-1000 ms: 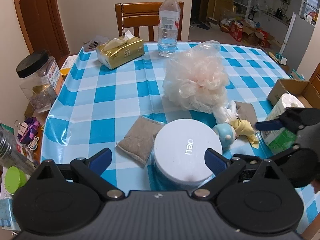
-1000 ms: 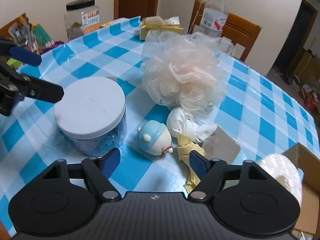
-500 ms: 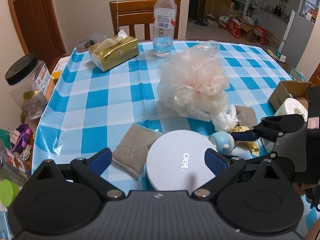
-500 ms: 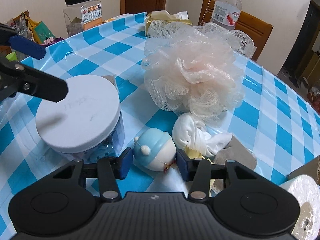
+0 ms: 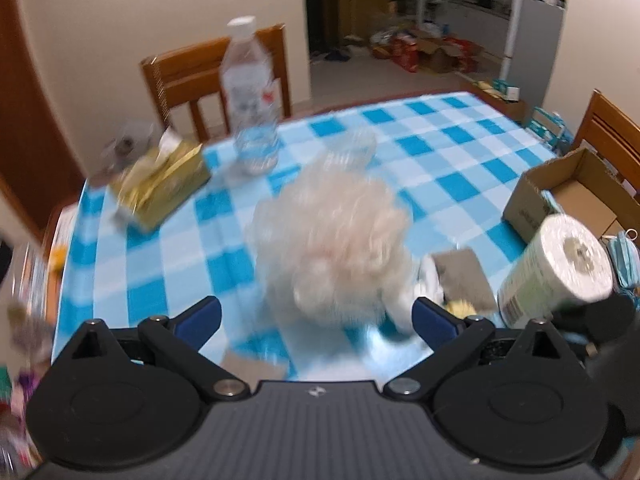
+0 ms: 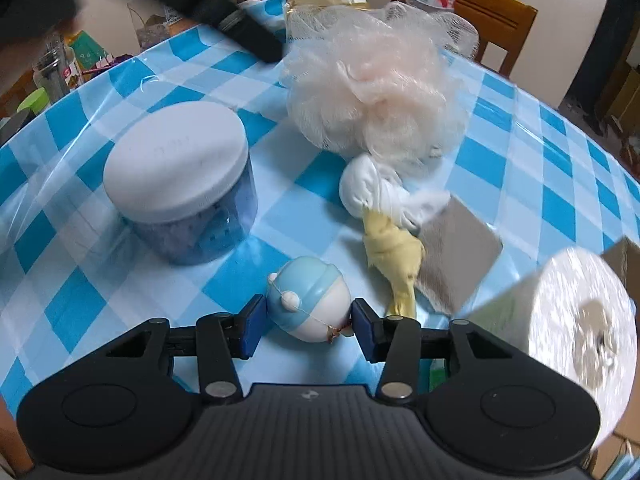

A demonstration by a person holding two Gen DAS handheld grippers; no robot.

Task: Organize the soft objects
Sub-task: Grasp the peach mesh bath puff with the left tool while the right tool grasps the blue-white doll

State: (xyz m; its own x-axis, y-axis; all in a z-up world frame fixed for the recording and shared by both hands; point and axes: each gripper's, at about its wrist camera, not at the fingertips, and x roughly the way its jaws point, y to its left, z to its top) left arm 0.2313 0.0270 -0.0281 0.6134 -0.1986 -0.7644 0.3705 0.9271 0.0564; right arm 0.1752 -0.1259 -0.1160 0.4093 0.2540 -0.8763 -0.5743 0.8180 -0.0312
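Observation:
My right gripper (image 6: 307, 326) is shut on a small blue-and-white squishy toy (image 6: 307, 298), holding it just above the checked tablecloth (image 6: 120, 80). A pale pink bath pouf (image 6: 372, 92) sits behind it, with a white and yellow knotted cloth (image 6: 384, 216) and a grey pad (image 6: 456, 256) to its right. In the blurred left wrist view, my left gripper (image 5: 316, 316) is open and empty, high above the pouf (image 5: 336, 240). The grey pad also shows in the left wrist view (image 5: 464, 276).
A white-lidded jar (image 6: 180, 176) stands left of the toy. A paper roll (image 5: 560, 268) and an open cardboard box (image 5: 576, 196) are at the right. A water bottle (image 5: 252, 96), a gold tissue box (image 5: 160, 184) and a wooden chair (image 5: 188, 80) are at the far side.
My right gripper closed on the blue-and-white toy. My left gripper swung up and forward, away from the jar, toward the pouf.

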